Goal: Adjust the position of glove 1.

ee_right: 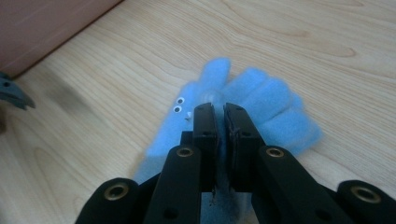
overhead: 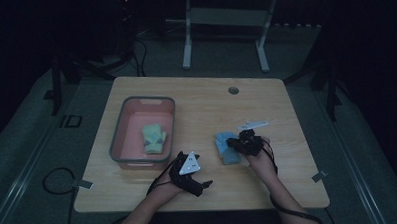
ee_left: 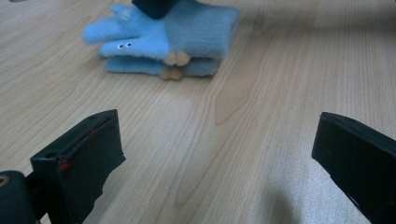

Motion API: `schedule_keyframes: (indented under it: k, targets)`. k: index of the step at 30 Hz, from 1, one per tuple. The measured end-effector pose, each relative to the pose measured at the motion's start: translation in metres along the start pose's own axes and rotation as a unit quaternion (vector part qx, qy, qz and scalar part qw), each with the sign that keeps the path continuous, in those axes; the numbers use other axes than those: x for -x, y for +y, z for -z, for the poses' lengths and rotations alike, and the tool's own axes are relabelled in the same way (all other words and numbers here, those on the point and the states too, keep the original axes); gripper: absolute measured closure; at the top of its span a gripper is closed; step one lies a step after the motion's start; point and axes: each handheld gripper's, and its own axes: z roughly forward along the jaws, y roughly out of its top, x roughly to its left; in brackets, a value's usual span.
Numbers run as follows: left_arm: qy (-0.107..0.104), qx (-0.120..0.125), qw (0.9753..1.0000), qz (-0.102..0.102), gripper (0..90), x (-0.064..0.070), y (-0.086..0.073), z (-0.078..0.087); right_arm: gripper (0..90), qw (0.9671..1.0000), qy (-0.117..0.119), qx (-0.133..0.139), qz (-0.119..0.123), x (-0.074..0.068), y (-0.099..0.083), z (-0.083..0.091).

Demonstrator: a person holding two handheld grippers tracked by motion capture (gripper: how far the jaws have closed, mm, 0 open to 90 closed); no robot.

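Observation:
A pair of blue gloves lies stacked on the wooden table, right of centre. My right gripper reaches onto them from the right. In the right gripper view its jaws are shut on a fold of the top blue glove, which has small googly eyes. My left gripper rests near the front edge, left of the gloves. Its jaws stand wide open over bare wood, well short of the blue gloves. A green glove lies inside the pink bin.
The pink bin with a grey rim sits on the left half of the table; its wall shows in the right gripper view. A round cable hole is near the far edge. A white frame stands on the floor beyond the table.

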Motion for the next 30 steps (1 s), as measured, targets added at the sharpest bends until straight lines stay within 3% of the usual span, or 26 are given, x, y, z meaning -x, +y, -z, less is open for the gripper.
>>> schedule_keyframes:
  k: [2, 11, 14, 18, 22, 24, 27, 30]
  targets:
    - [0.000, 0.000, 1.0000, 0.001, 2.1, 0.000, 0.000, 0.000, 83.5, 0.9999, -0.013, -0.003, 0.002, 0.001, -0.002, -0.002]
    - [0.001, 0.000, 1.0000, 0.002, 2.1, 0.000, 0.000, 0.000, 80.3, 0.9999, -0.006, -0.012, -0.010, 0.005, -0.007, -0.013]
    - [0.001, 0.000, 1.0000, 0.002, 2.1, 0.000, 0.000, 0.000, 75.2, 0.9999, -0.005, -0.011, -0.010, 0.006, -0.006, -0.012]
    - [0.011, -0.007, 0.9999, 0.004, 2.1, 0.000, 0.001, 0.000, 57.7, 1.0000, 0.001, -0.001, -0.009, 0.006, -0.005, -0.006]
    - [0.031, 0.009, 0.9994, -0.008, 3.1, 0.002, 0.005, 0.002, 39.7, 1.0000, 0.008, 0.000, 0.003, 0.006, -0.004, -0.001]
    - [0.037, 0.017, 0.9992, -0.005, 3.9, 0.003, 0.007, 0.003, 31.8, 0.9997, 0.024, 0.001, 0.001, 0.008, -0.005, 0.001]
    - [0.028, 0.025, 0.9993, 0.006, 4.5, 0.003, 0.010, 0.005, 23.9, 0.9994, 0.035, 0.008, 0.001, 0.010, -0.005, 0.006]
    - [0.034, 0.004, 0.9994, 0.000, 4.5, 0.005, 0.011, 0.002, 18.1, 0.9990, 0.043, 0.009, 0.003, 0.011, -0.006, 0.009]
